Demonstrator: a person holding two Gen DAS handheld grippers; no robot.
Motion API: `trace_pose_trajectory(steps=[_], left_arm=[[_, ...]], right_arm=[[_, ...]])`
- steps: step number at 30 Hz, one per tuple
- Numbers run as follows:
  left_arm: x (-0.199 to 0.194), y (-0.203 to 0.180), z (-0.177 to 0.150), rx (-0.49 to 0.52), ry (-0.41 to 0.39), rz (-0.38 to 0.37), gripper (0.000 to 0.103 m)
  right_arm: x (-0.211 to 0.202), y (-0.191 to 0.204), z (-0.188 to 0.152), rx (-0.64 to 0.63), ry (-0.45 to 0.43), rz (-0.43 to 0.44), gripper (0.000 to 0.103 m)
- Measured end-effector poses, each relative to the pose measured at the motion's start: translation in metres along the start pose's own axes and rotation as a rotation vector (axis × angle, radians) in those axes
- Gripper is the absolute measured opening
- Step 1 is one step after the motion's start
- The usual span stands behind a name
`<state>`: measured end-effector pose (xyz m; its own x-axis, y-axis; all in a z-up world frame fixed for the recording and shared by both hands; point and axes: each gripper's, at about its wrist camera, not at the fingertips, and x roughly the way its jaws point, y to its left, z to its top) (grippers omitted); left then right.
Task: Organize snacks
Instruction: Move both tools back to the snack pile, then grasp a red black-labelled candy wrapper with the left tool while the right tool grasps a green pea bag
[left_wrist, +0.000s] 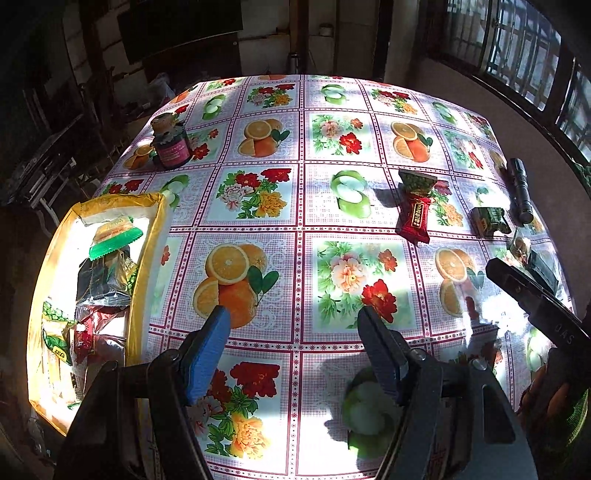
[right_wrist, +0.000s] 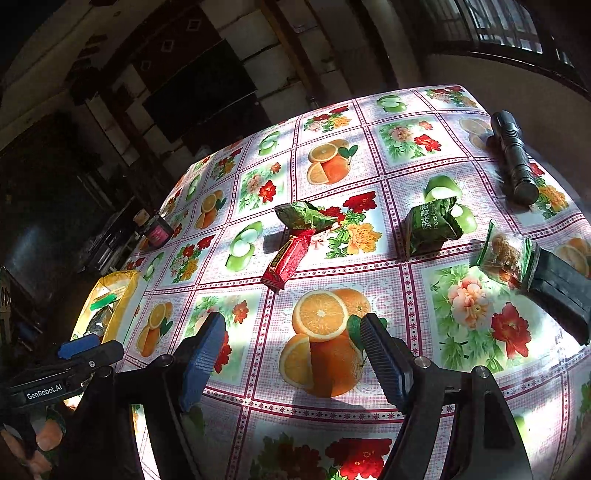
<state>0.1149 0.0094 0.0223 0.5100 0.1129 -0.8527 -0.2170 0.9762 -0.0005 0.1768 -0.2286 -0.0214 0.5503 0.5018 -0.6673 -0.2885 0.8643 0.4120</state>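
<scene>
My left gripper (left_wrist: 295, 325) hangs open over the flowered tablecloth (left_wrist: 295, 206) with nothing between its blue fingers. To its left stands a yellow box (left_wrist: 149, 254) holding several wrapped snacks. At the right lie a red packet (left_wrist: 415, 218), a green packet (left_wrist: 417, 181) touching it, a green peas packet (left_wrist: 489, 219) and a clear packet (left_wrist: 521, 245). My right gripper (right_wrist: 291, 325) is open and empty above an orange print. Beyond it lie the red packet (right_wrist: 288, 258), the green packet (right_wrist: 306, 216), the peas packet (right_wrist: 432, 229) and the clear packet (right_wrist: 506, 254).
A black flashlight (right_wrist: 515, 158) lies near the table's right edge, and a black case (right_wrist: 561, 291) lies against the clear packet. A dark jar with a pink label (left_wrist: 171, 144) stands at the far left. Dark furniture and a window surround the table.
</scene>
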Motion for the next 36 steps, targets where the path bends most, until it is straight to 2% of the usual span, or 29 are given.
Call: trace_pose_trajectory(steps=[8, 12, 21, 27, 30, 31, 32, 33, 34, 35, 36], left_arm=[[0.022, -0.034, 0.021, 0.038, 0.029, -0.04, 0.07], [0.036, -0.052, 0.034, 0.048, 0.035, -0.046, 0.07], [0.087, -0.093, 0.068, 0.061, 0.085, -0.046, 0.07], [0.111, -0.114, 0.079, 0.096, 0.099, -0.024, 0.07], [0.119, -0.122, 0.081, 0.109, 0.104, -0.017, 0.07], [0.122, -0.124, 0.081, 0.113, 0.106, -0.016, 0.069], [0.125, -0.127, 0.082, 0.118, 0.106, -0.012, 0.062], [0.126, -0.129, 0.082, 0.121, 0.098, -0.018, 0.059], [0.126, -0.132, 0.083, 0.125, 0.092, -0.022, 0.052], [0.125, -0.135, 0.084, 0.131, 0.088, -0.031, 0.04], [0.124, -0.138, 0.084, 0.142, 0.082, -0.036, 0.033]], right_arm=[[0.001, -0.035, 0.011, 0.029, -0.017, -0.079, 0.079], [0.006, -0.05, 0.024, 0.027, -0.024, -0.153, 0.079], [0.041, -0.055, 0.057, -0.051, 0.009, -0.296, 0.082], [0.056, -0.054, 0.063, -0.099, 0.024, -0.323, 0.081], [0.061, -0.054, 0.064, -0.11, 0.04, -0.322, 0.073], [0.063, -0.054, 0.064, -0.115, 0.046, -0.325, 0.069], [0.065, -0.054, 0.065, -0.118, 0.053, -0.327, 0.066], [0.068, -0.055, 0.066, -0.119, 0.064, -0.328, 0.061], [0.069, -0.055, 0.066, -0.121, 0.07, -0.328, 0.056], [0.07, -0.055, 0.066, -0.125, 0.069, -0.334, 0.054], [0.071, -0.055, 0.067, -0.131, 0.071, -0.341, 0.048]])
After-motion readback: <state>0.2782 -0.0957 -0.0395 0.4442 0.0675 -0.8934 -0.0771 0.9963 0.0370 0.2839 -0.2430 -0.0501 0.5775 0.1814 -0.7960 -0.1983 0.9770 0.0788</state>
